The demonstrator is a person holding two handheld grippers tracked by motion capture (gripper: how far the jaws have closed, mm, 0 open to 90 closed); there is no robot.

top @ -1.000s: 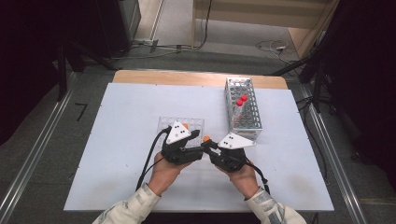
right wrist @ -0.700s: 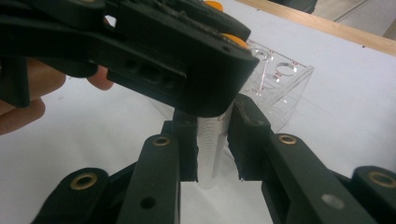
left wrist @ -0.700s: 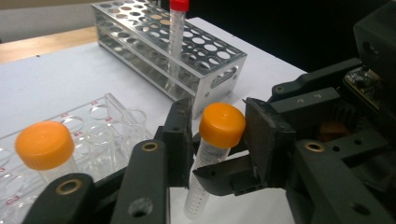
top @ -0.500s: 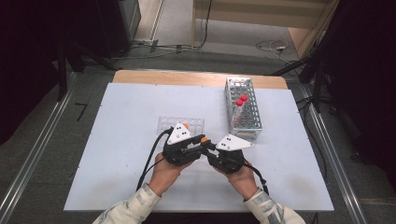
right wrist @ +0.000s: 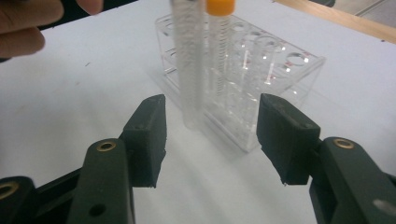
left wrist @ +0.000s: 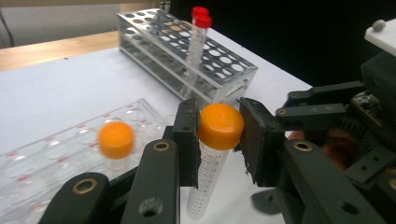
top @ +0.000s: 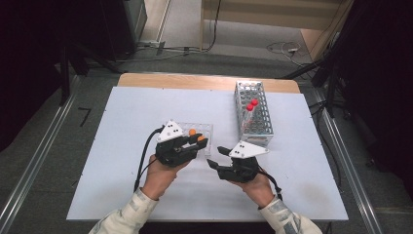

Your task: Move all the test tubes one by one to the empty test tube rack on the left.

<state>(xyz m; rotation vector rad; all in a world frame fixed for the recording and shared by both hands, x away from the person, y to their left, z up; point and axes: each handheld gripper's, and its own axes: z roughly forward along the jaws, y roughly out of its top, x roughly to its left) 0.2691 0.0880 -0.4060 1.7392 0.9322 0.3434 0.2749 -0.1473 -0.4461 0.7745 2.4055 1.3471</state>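
Note:
My left gripper [left wrist: 218, 140] is shut on the orange cap of a clear graduated tube [left wrist: 205, 182], which hangs upright over the table; its jaws closed on the cap within the last second. My right gripper [right wrist: 212, 135] has just been opening, and the tube's lower end [right wrist: 189, 84] stands between and just ahead of its pads, untouched. In the high view the left gripper [top: 198, 142] is by the clear plastic rack [top: 207, 127] and the right gripper [top: 216, 157] sits a little to its right. A second orange-capped tube [left wrist: 116, 139] stands in that rack.
A metal rack [top: 253, 114] with two red-capped tubes [top: 252, 105] stands at the back right of the white table [top: 122, 112]. The wooden edge [top: 195, 80] runs along the far side. Cables trail from both grippers toward the person's forearms.
The two grippers were pressed close together around the tube; now the right one has opened and let go. The left one has drawn away to the left with the tube held by its cap.

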